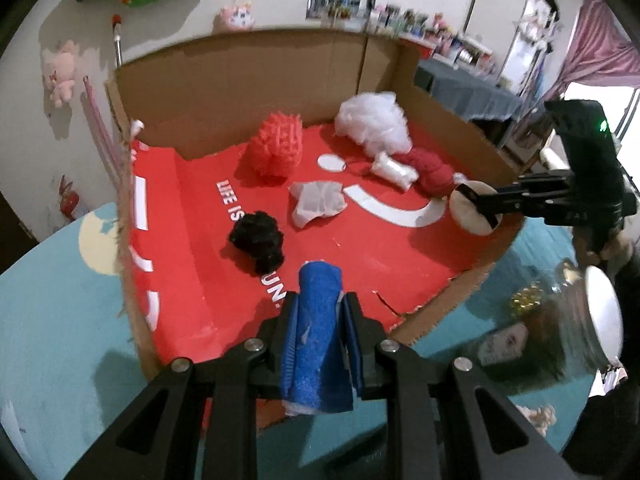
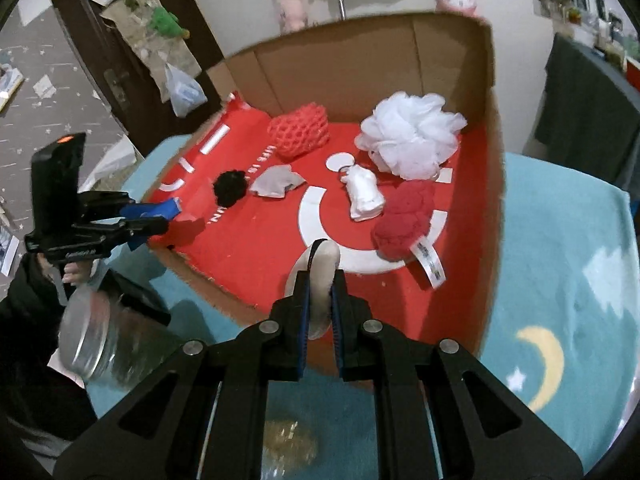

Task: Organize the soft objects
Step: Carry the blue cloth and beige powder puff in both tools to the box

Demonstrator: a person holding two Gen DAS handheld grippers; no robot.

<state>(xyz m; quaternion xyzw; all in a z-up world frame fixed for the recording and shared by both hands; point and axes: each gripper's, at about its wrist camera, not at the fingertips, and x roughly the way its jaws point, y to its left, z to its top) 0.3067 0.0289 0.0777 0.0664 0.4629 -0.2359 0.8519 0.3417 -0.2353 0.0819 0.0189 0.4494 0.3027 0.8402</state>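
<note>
Two black handheld grippers are hovering over the near edge of an open cardboard box point(image 1: 248, 80) lined with red printed paper, whose white lettering is reading "LIFE IS" and, partly covered, "UN." beside a white smiley mark. Left gripper point(image 1: 320, 312) fingers are squeezing a rolled blue towel point(image 1: 316, 320); right gripper point(image 2: 320, 304) fingers are clamping a round cream powder puff point(image 2: 322, 280) on edge. Inside are lying a white mesh bath pouf point(image 2: 412, 136), a coral foam net point(image 2: 298, 132), a black fluffy ball point(image 2: 230, 188), a dark red cloth point(image 2: 404, 220) with an unreadable tag, and pale small pieces. Open red floor is remaining at the front centre, while the teal surface point(image 2: 560, 240) is surrounding the box.
</note>
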